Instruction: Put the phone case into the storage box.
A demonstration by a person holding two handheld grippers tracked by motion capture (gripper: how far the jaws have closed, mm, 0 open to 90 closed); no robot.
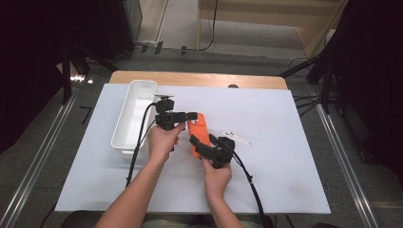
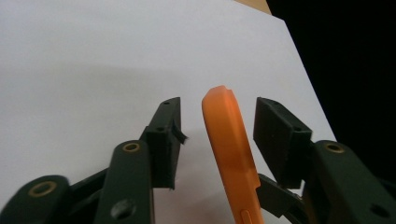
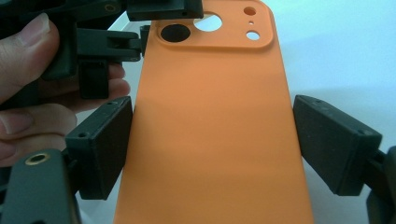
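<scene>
An orange phone case (image 1: 198, 130) lies near the middle of the white table cover, camera cutouts at its far end. My right gripper (image 1: 196, 141) is shut on the case's near end. In the right gripper view its pads sit against the two long sides of the case (image 3: 210, 116). My left gripper (image 1: 192, 115) comes in from the left at the far end. In the left gripper view the edge of the case (image 2: 229, 135) stands between the left gripper's pads (image 2: 166, 135) with a gap on each side, so that gripper is open. A hand holds each gripper.
A long white bin (image 1: 133, 114) stands left of the hands. A small flat white piece (image 1: 236, 137) lies just right of the case. The white cover (image 1: 285, 166) ends at a wooden table edge (image 1: 199, 78) at the back.
</scene>
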